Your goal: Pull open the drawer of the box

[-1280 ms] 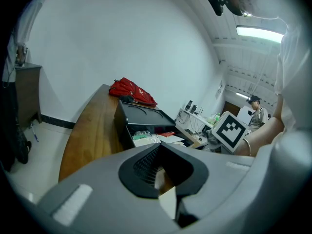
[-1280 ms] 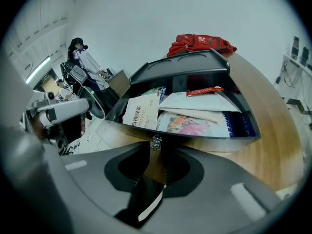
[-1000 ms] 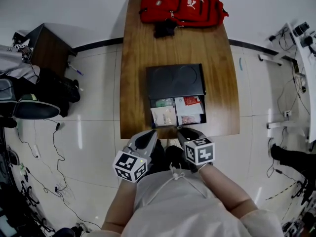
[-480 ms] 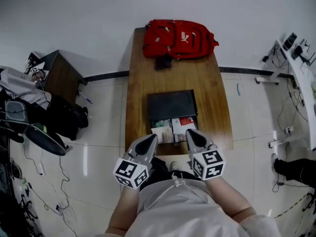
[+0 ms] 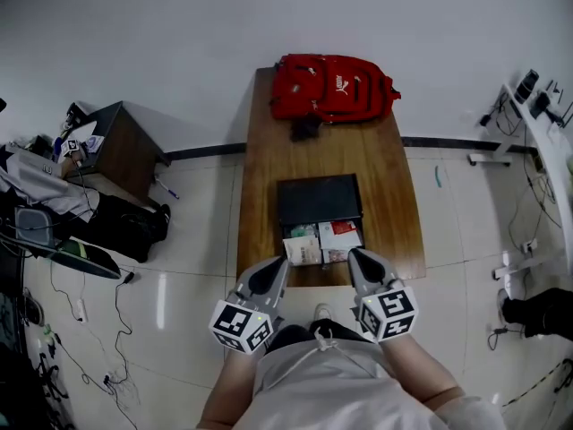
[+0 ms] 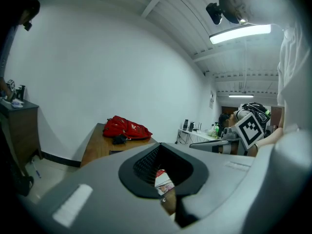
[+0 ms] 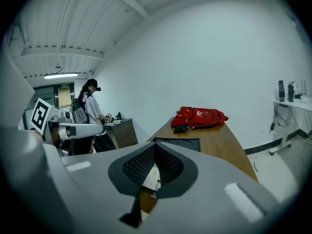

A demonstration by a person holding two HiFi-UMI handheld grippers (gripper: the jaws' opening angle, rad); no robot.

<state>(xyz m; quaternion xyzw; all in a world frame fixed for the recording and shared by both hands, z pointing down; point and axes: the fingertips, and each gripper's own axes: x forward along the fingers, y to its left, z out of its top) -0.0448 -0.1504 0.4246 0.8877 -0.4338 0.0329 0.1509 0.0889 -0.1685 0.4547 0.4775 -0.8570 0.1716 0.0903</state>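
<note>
The black flat box (image 5: 319,200) lies in the middle of the long wooden bench (image 5: 394,186). Its drawer (image 5: 322,243) already stands open toward the near edge and shows paper packets (image 5: 304,247). The left claw (image 5: 271,271) and the right claw (image 5: 361,265) hover just off that near edge, each pressed together and pinching nothing. I judge that more pulling could bring the drawer past the edge and spill it. Bare wood is free at both long sides; the red fabric backpack (image 5: 333,88) fills the far end.
</note>
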